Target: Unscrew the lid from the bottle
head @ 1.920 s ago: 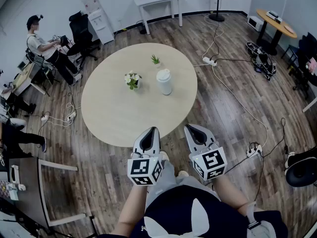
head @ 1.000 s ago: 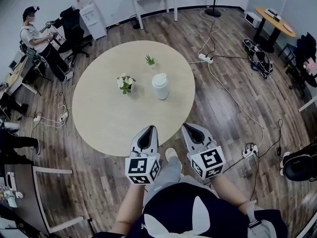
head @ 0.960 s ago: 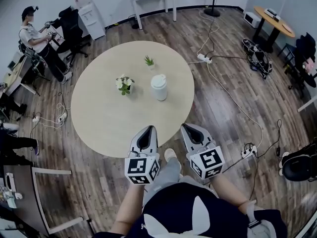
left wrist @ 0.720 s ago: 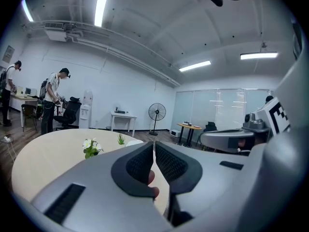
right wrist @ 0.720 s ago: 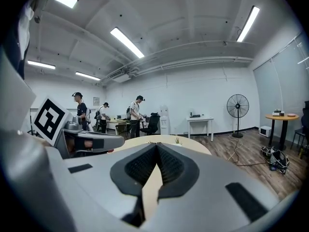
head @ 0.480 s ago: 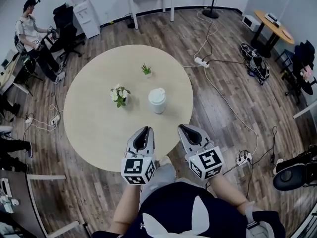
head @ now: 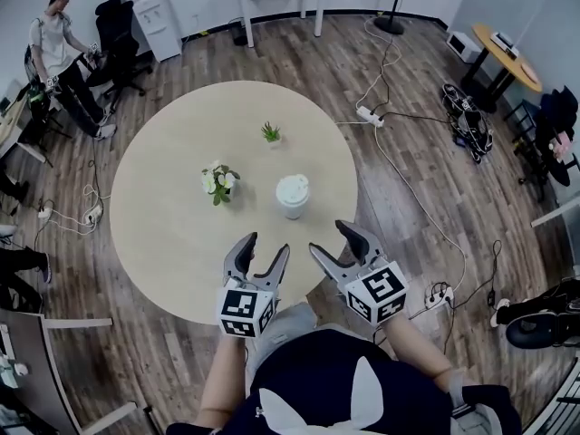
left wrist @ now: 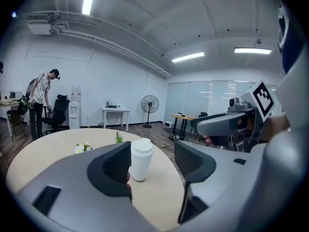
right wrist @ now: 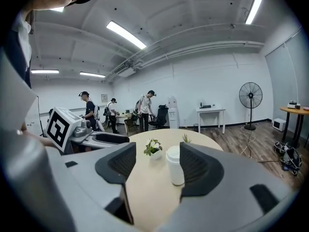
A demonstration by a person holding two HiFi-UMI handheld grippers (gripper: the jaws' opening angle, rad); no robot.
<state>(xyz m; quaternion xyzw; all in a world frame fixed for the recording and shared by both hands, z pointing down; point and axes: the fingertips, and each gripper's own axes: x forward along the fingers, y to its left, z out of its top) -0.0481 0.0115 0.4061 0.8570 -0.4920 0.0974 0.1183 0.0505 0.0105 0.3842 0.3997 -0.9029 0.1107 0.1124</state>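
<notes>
- A person standing at the near edge of a round table (head: 168, 225) is holding the left gripper (head: 266, 246) and the right gripper (head: 330, 237) side by side over its rim, both aiming toward the middle.
- Both sets of jaws have just been opening and are now standing spread, with nothing between them. Each gripper view is showing the bottle (head: 293, 205) through the gap, but well ahead and untouched.
- The white bottle is standing upright near the table's middle, its lid (head: 293, 187) on, with a small flower pot (head: 217, 182) near its left and a tiny green plant (head: 270, 132) farther back.
- The task is looking barely begun, with the reach and both grips yet to come.
- Trouble is likely waiting at first contact: the bottle is standing free and, by its look, light, so one jaw arriving ahead of the other could be tipping it or pushing it away.
- Turning the lid before the other gripper is clamping the body would probably be spinning the whole bottle on the smooth tabletop.
- A wide approach by the left gripper risks clipping the flower pot.
</notes>
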